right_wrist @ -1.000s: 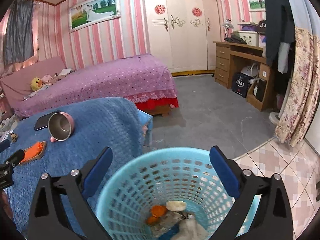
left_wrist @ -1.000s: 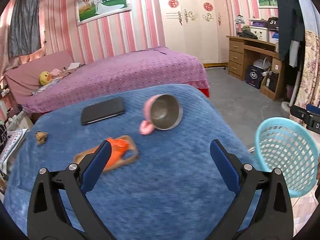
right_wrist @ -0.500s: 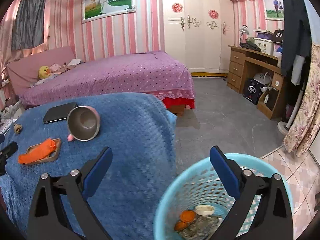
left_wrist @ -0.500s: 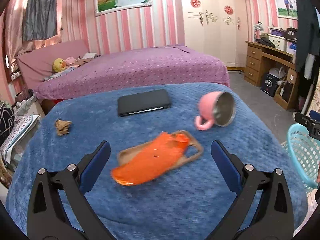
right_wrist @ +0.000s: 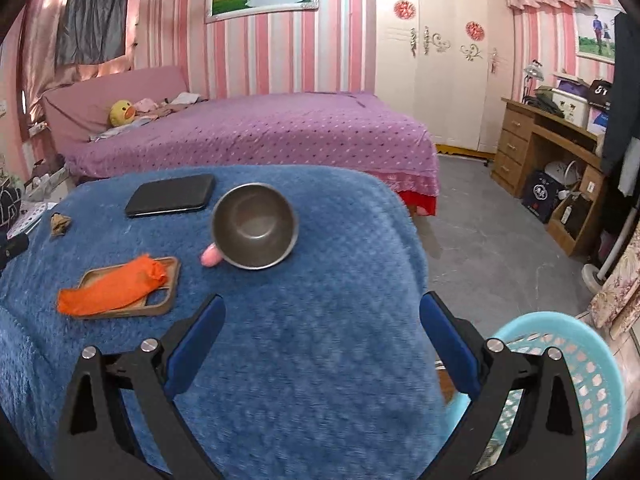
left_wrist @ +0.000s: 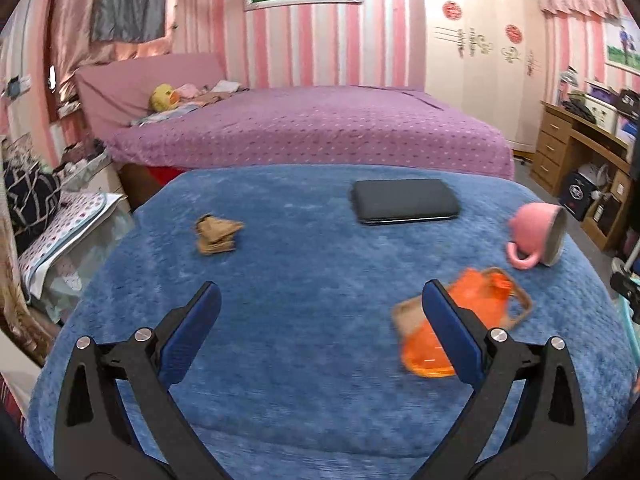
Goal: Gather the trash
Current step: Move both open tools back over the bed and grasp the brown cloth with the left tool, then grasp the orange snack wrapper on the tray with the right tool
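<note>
Two wrist views of a blue-blanketed counter [left_wrist: 304, 360] with trash still to be collected. The left hand-held gripper [left_wrist: 318, 330] hovers low over the near part of the counter, jaws spread wide and holding nothing. The right hand-held gripper [right_wrist: 320, 340] is likewise released and empty, poised over the counter's near right edge, just beside the light-blue basket [right_wrist: 592, 364] that stands on the floor to the right.

Two candidate pieces of trash lie on the blanket. A crumpled brown scrap [left_wrist: 216, 234] sits at the far left, well apart from everything else; it lies ahead and slightly left of the left hand-held gripper, and it has no clear long axis. An orange wrapper [right_wrist: 112, 290] lies across a brown phone case [right_wrist: 164, 300], its long axis running from near left to far right in the right wrist view; in the left wrist view it sits just beside and partly behind that gripper's right finger.

A black phone [left_wrist: 404, 206] and a pink mug [left_wrist: 536, 234] tipped on its side, metal interior facing the right wrist camera, are probably not trash.

Judgement: the left hand-held gripper is nearer to both pieces. The scrap appears the likelier target, being nearly centred ahead; reaching it calls for a forward advance with a slight leftward shift.
</note>
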A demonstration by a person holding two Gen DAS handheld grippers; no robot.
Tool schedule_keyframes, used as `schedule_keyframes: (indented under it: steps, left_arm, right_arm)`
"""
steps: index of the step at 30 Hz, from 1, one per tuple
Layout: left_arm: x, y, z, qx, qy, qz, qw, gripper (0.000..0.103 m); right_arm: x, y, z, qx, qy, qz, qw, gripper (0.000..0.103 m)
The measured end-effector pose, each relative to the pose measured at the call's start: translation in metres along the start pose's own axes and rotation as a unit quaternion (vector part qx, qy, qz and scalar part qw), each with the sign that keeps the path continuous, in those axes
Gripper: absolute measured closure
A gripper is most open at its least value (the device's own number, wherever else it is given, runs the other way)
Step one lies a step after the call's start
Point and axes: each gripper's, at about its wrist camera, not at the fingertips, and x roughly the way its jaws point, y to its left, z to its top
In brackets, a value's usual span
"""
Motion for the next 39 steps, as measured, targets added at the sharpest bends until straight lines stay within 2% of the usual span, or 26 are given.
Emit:
schedule_keyframes:
  steps: [9,13,18,22,27,29,30,31,32,34,39]
  left_arm:
    - [0.019,0.063,0.005,-0.028,0.017,0.036,0.9988,0.006]
    - [0.038,0.086,0.01,-0.058,0.034,0.034,0.9972,0.006]
    - [0.065,0.102,0.018,-0.043,0.044,0.053,0.9967,0.006]
    - [0.09,0.106,0.027,-0.002,0.047,0.076,0.996,0.007]
    - [0.125,0.111,0.043,0.0,0.054,0.055,0.997,0.008]
    - [0.143,0.11,0.045,0.001,0.064,0.049,0.9967,0.012]
    - [0.148,0.109,0.045,0.002,0.069,0.047,0.9965,0.019]
    - [0.155,0.108,0.044,0.003,0.08,0.04,0.996,0.029]
    - [0.162,0.107,0.042,0.002,0.093,0.028,0.9953,0.035]
    - [0.166,0.107,0.037,0.001,0.104,0.016,0.9945,0.056]
    - [0.145,0.111,0.034,-0.007,0.087,0.017,0.9961,0.057]
  right_arm:
    - [0.02,0.048,0.013,-0.013,0.007,0.033,0.999,0.007]
    - [0.034,0.074,0.02,-0.025,0.019,0.047,0.998,0.007]
    - [0.051,0.095,0.027,-0.032,0.029,0.057,0.997,0.007]
    - [0.067,0.111,0.035,-0.049,0.033,0.062,0.996,0.007]
    - [0.083,0.12,0.044,-0.057,0.039,0.063,0.996,0.007]
    - [0.087,0.121,0.043,-0.063,0.042,0.059,0.995,0.007]
    - [0.088,0.121,0.042,-0.062,0.044,0.059,0.995,0.007]
    - [0.089,0.121,0.041,-0.06,0.046,0.061,0.995,0.007]
    - [0.089,0.121,0.04,-0.059,0.048,0.063,0.995,0.008]
    - [0.089,0.125,0.038,-0.063,0.049,0.065,0.995,0.008]
    - [0.079,0.139,0.029,-0.078,0.05,0.082,0.992,0.008]
